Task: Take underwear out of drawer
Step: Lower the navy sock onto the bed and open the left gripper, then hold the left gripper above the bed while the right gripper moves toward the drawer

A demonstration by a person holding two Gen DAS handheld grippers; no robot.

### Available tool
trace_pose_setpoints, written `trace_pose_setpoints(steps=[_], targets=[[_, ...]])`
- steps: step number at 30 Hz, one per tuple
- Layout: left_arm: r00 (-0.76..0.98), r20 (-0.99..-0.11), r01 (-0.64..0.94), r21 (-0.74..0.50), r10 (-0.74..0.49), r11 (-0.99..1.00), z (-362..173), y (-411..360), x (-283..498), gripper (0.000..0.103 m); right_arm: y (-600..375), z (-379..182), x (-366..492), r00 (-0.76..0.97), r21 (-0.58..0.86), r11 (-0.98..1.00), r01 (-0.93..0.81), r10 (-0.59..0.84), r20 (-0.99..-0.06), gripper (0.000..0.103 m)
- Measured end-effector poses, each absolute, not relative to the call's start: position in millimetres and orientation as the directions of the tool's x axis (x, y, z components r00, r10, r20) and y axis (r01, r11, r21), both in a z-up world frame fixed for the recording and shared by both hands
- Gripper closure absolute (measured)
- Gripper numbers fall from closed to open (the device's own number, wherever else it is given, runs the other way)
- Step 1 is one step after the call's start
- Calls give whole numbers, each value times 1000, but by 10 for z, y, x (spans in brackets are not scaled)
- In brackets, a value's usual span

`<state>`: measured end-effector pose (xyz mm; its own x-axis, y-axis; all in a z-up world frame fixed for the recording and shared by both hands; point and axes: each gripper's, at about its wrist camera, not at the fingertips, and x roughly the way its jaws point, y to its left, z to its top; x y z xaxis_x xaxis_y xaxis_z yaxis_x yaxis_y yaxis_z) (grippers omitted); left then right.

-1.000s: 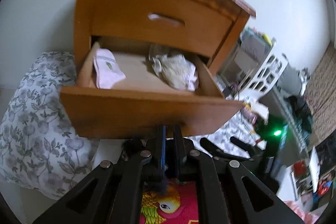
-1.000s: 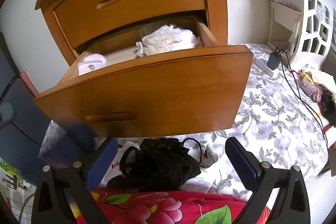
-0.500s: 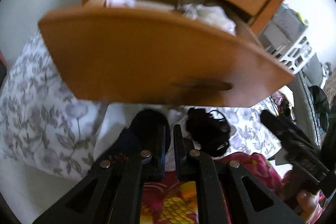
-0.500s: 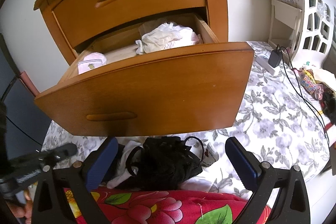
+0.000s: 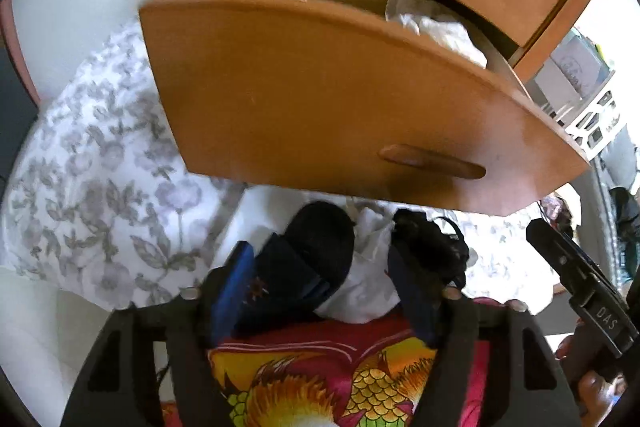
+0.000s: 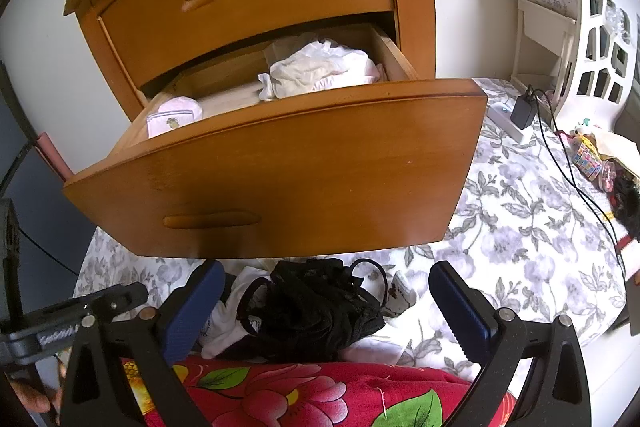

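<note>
The lower drawer (image 6: pixel 280 167) of the wooden nightstand is pulled out over the bed. Crumpled white underwear (image 6: pixel 320 67) and a folded pink piece (image 6: pixel 174 115) lie inside it. Below the drawer front, my left gripper (image 5: pixel 320 283) is low over the pile with its jaws opening. A dark navy garment (image 5: pixel 316 255) lies loose between them, beside white cloth (image 5: pixel 368 267) and black lace underwear (image 5: pixel 432 247). My right gripper (image 6: pixel 328 303) stands open, with the black lace underwear (image 6: pixel 316 307) on the bed between its fingers, not pinched.
A red flowered blanket (image 6: pixel 300 395) lies nearest the cameras, on a grey-flowered sheet (image 6: pixel 520 227). A charger and cable (image 6: pixel 524 111) and a white shelf unit (image 6: pixel 592 39) are to the right. The overhanging drawer front (image 5: pixel 340 99) limits headroom over the pile.
My left gripper has dropped from drawer height to the pile under the drawer front, and its shut jaws have spread off the dark garment. The right gripper has stayed put.
</note>
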<state>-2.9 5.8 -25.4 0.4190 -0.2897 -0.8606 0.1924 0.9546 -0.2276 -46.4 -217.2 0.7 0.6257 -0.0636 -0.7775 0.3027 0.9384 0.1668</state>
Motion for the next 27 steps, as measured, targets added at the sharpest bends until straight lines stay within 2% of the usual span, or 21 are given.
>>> trace_pose_setpoints(steps=[8,12,14,15,27], targets=[[535,-828,192,-78,-171,978,-102,7,-99,17,-2162,-6,-455,619,156,941,299,-67,-783,0],[581,-798,190,-61,-162,980,-36,9,-145,15,-2151,-12,-447,613,151,944,294,-65,-787,0],[593,-787,193,-65,-169,979,-11,22,-150,6,-2147,-15,-443,610,149,945,291,-63,-790,0],[598,-782,196,-68,-174,978,1,24,-155,4,-2147,-17,-440,610,149,946,289,-62,-790,0],[690,-707,228,11,-154,974,176,-58,-297,3,-2108,-45,-410,592,139,953,269,-50,-805,0]])
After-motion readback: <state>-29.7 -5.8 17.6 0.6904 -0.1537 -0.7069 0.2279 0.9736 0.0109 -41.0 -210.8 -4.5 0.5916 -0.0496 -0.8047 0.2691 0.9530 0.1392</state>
